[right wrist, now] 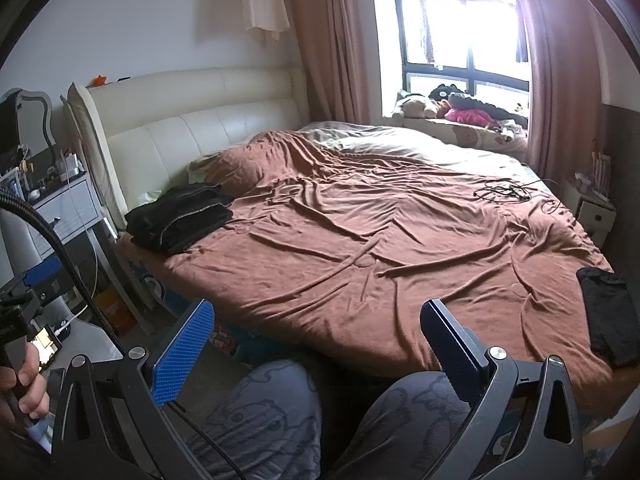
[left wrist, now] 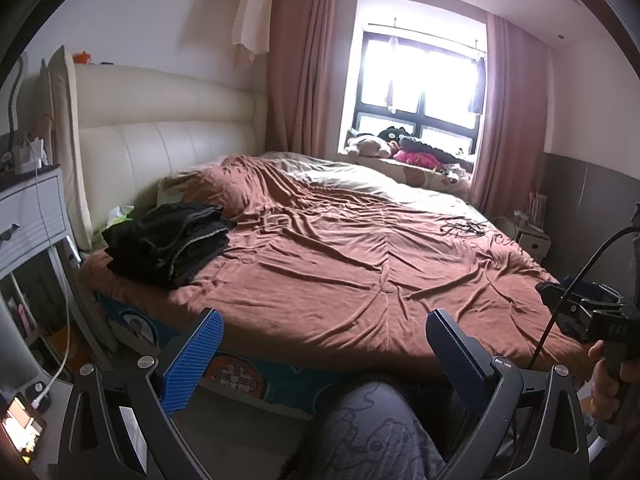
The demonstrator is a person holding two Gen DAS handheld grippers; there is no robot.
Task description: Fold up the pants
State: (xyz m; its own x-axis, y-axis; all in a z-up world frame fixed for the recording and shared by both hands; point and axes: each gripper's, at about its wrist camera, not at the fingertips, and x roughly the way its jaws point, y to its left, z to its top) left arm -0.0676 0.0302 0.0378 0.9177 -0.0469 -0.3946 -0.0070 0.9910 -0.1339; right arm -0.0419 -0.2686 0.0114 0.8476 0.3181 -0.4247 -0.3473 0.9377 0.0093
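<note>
A stack of folded black pants lies on the left side of the brown bed cover, near the headboard; it also shows in the right wrist view. Another black garment lies at the bed's near right edge. My left gripper is open and empty, held off the bed's near edge. My right gripper is open and empty, also in front of the bed above the person's knees. The right gripper's body shows at the right of the left wrist view.
A cream headboard stands at the left, a white nightstand beside it. A tangle of cable lies on the far right of the bed. Stuffed toys sit on the window sill. A lit phone lies at the lower left.
</note>
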